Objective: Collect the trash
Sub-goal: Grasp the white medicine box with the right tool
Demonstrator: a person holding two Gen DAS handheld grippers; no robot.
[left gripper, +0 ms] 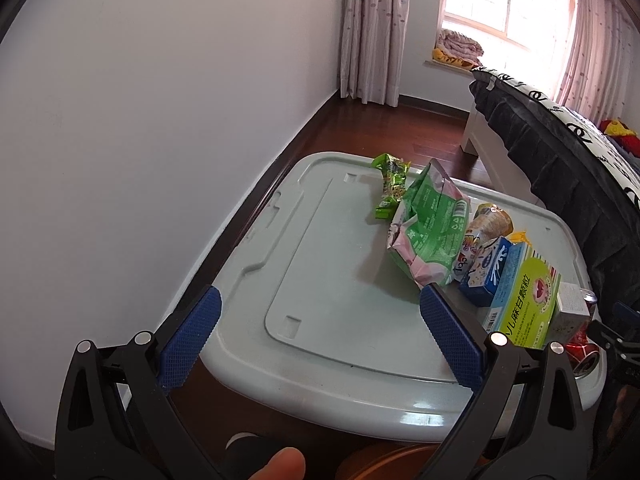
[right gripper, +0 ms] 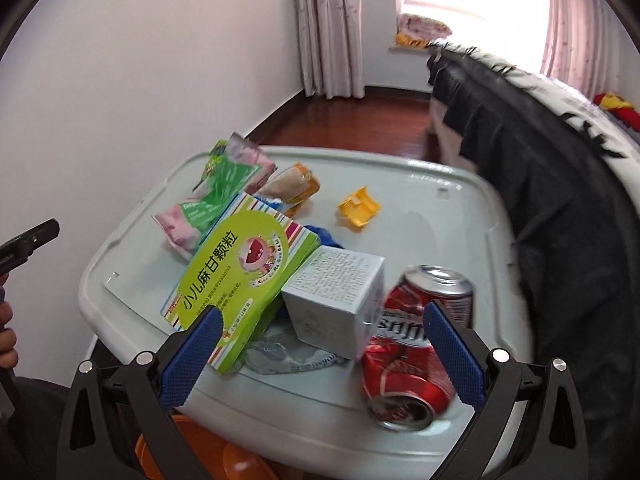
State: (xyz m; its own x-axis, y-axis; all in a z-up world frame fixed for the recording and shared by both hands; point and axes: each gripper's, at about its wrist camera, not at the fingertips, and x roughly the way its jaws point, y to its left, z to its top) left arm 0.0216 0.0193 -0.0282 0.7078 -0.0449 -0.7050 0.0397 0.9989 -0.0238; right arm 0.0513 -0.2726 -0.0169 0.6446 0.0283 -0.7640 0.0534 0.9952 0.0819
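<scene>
Grey plastic bin lid serves as desk, trash piled on it: green box, white box, crushed red cans, green snack bag. Left claw spread apart, holding nothing; right claw spread apart above the boxes and cans.

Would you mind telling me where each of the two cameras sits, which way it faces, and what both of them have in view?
Left wrist view: on the left gripper, facing forward over the grey bin lid's bare left half toward the window; its open blue fingers and a fingertip at the bottom edge show.
Right wrist view: on the right gripper, facing the trash pile, open around the white box and crushed red can; part of a hand shows at left.
Shared: lid, green medicine box, green-pink bag, bed, curtains.
</scene>
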